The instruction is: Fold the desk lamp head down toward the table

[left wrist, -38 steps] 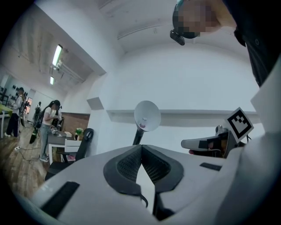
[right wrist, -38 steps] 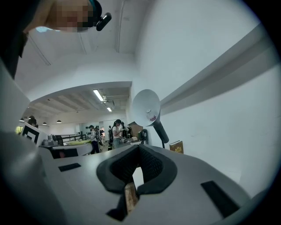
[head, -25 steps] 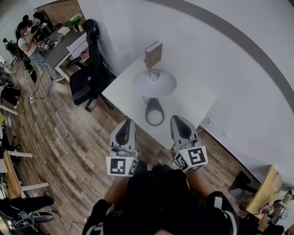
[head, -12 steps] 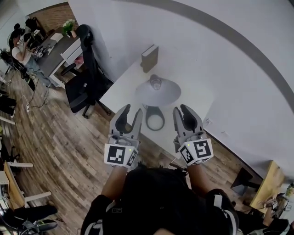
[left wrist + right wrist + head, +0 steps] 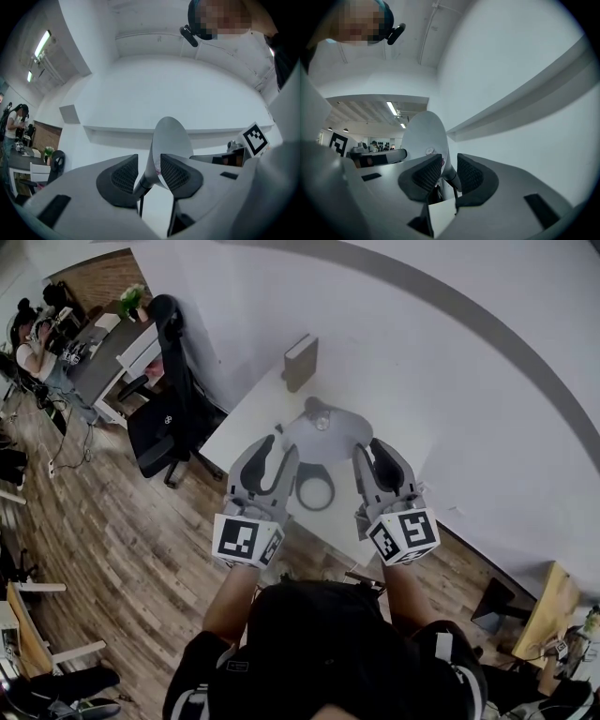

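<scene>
A white desk lamp stands on the white table (image 5: 251, 418); its round shade (image 5: 319, 432) is tipped up above the ring-shaped base (image 5: 314, 493). My left gripper (image 5: 277, 448) is open just left of the shade. My right gripper (image 5: 373, 448) is just right of it, with its jaws opening. In the left gripper view the shade (image 5: 171, 136) and its neck (image 5: 143, 180) show through the gap of the gripper (image 5: 147, 164), beyond the pads. The right gripper view shows the shade (image 5: 422, 133) past the gripper (image 5: 449, 164) too. Neither pair of pads presses on anything.
A brown box (image 5: 300, 362) stands upright at the table's far edge by the white wall. A black office chair (image 5: 164, 409) is left of the table on the wood floor. A person (image 5: 23, 334) sits at a desk far to the left.
Both grippers rose and moved forward from below the table edge to either side of the lamp shade. Both sets of jaws went from shut to open.
</scene>
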